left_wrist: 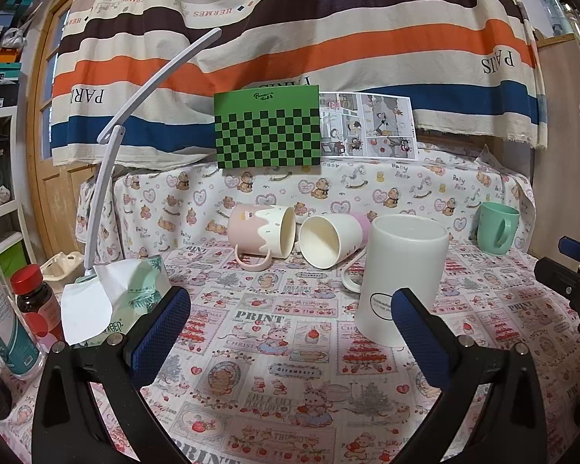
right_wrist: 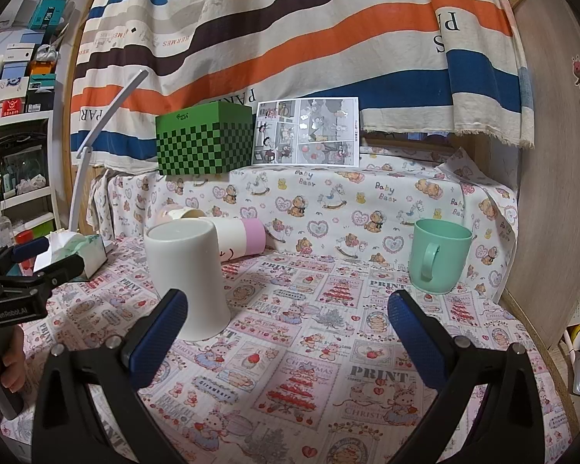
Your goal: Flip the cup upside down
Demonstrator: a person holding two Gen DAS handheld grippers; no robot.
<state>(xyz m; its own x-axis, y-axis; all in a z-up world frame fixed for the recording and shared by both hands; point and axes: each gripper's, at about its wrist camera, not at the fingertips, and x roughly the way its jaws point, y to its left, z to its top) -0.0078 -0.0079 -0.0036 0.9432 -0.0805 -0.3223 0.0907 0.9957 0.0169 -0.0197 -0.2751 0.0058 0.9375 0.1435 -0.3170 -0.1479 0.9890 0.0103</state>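
A white cup (left_wrist: 400, 278) stands on the printed tablecloth, wider at the bottom, with an oval label low on its side. It also shows in the right wrist view (right_wrist: 187, 276). My left gripper (left_wrist: 290, 317) is open and empty, with its right finger (left_wrist: 417, 332) just in front of the cup. My right gripper (right_wrist: 288, 321) is open and empty, with its left finger (right_wrist: 160, 332) in front of the cup's base. A green mug (right_wrist: 439, 255) stands upright at the back right, also in the left wrist view (left_wrist: 497, 228).
A pink and cream mug (left_wrist: 261, 236) and a white and lilac cup (left_wrist: 330, 239) lie on their sides at the back. A tissue pack (left_wrist: 112, 301), a lamp (left_wrist: 108, 178) and bottles (left_wrist: 36, 301) stand at the left. A green checkered box (left_wrist: 266, 129) sits on the back ledge.
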